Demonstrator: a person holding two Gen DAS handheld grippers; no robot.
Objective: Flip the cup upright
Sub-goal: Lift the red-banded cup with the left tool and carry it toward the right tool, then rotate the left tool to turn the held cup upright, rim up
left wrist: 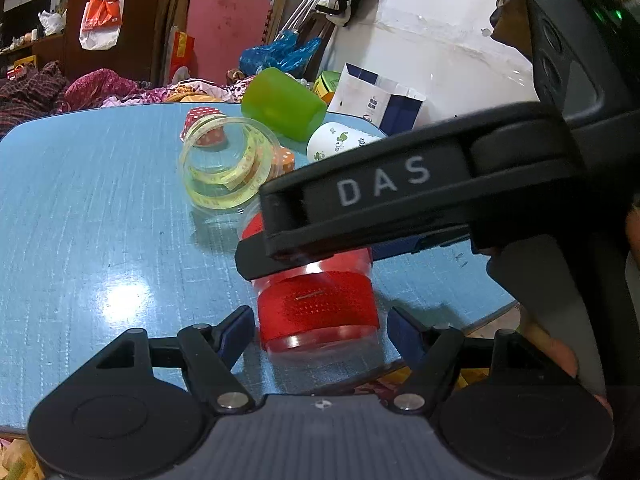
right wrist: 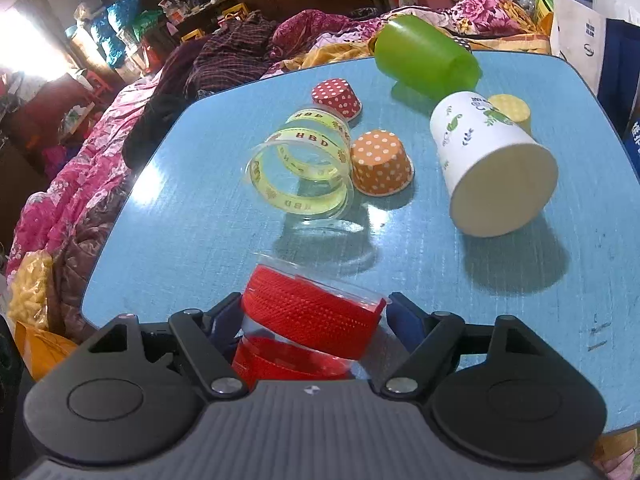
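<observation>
Two grippers work at one clear cup with red ribbon [left wrist: 316,312], which stands at the near edge of the blue desk [left wrist: 100,208]. The right gripper [left wrist: 280,254] is clamped on the cup's upper wall; the left gripper [left wrist: 320,326] is spread wide, its fingers either side of the cup's base without touching.

The thin plastic wall could buckle or slip out of that pinch. Because the cup sits so close to the desk's edge, a slip could send it off.

Only the left view shows the right gripper's fingers meeting the cup. Only the right view, past the cup [right wrist: 312,320], shows the white paper cup [right wrist: 492,160] on its side and the orange polka-dot liner [right wrist: 380,164] beyond the red-ribbon cup.
</observation>
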